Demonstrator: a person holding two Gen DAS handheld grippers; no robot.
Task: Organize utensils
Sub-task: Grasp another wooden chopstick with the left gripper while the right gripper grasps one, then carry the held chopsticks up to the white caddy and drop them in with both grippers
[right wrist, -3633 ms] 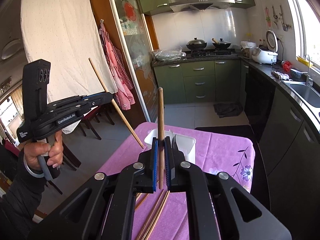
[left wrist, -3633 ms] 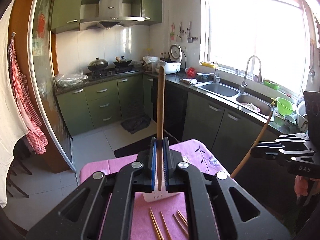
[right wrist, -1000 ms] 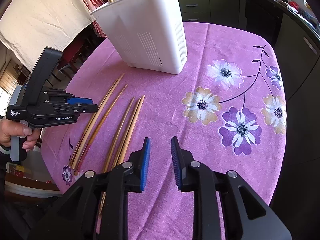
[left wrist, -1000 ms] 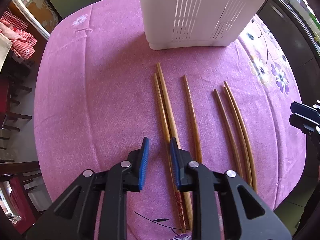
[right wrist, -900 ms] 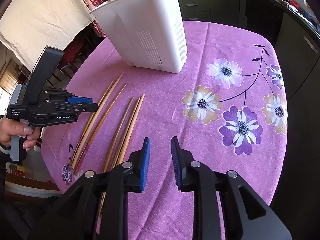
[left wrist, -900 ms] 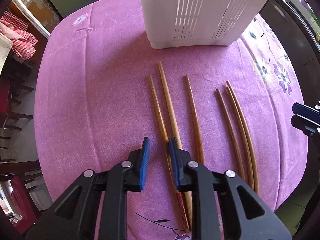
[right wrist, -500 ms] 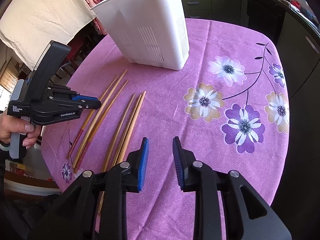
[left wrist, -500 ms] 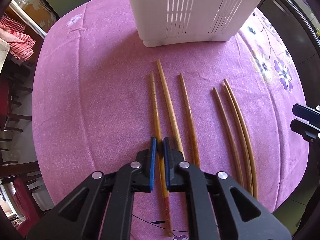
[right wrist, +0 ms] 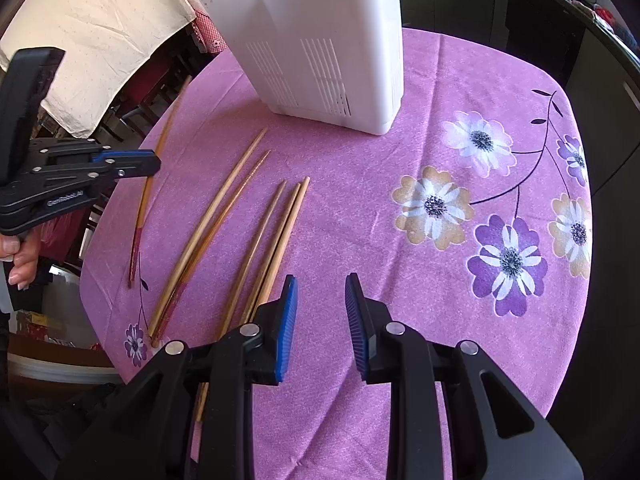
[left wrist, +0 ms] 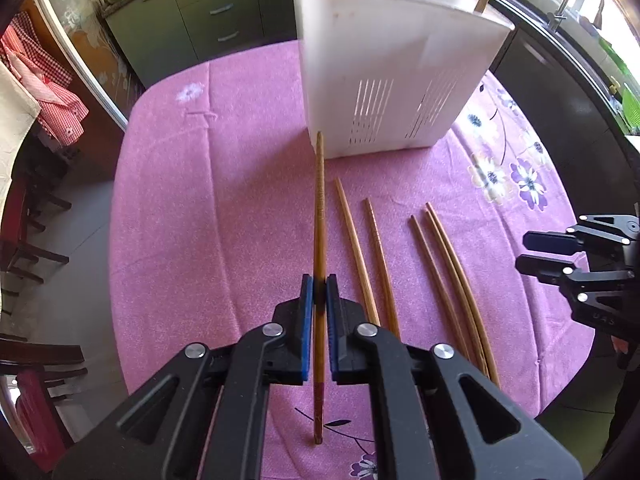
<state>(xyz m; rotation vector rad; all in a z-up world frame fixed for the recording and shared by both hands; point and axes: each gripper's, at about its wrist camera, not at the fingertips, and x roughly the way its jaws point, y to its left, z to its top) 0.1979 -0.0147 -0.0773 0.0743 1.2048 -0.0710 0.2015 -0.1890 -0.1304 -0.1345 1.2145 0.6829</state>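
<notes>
A purple flowered tablecloth (left wrist: 224,208) covers the table. The left gripper (left wrist: 319,286) clamps one chopstick (left wrist: 319,208), raised clear; five chopsticks (left wrist: 384,256) lie beside it below the white holder (left wrist: 384,80). The right gripper (right wrist: 320,292) hovers, jaws parted, empty.

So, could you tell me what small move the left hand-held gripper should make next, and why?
Probably carry the chopstick up over the white caddy: the left hand-held gripper is shut on it, and five more lie on the tablecloth.
</notes>
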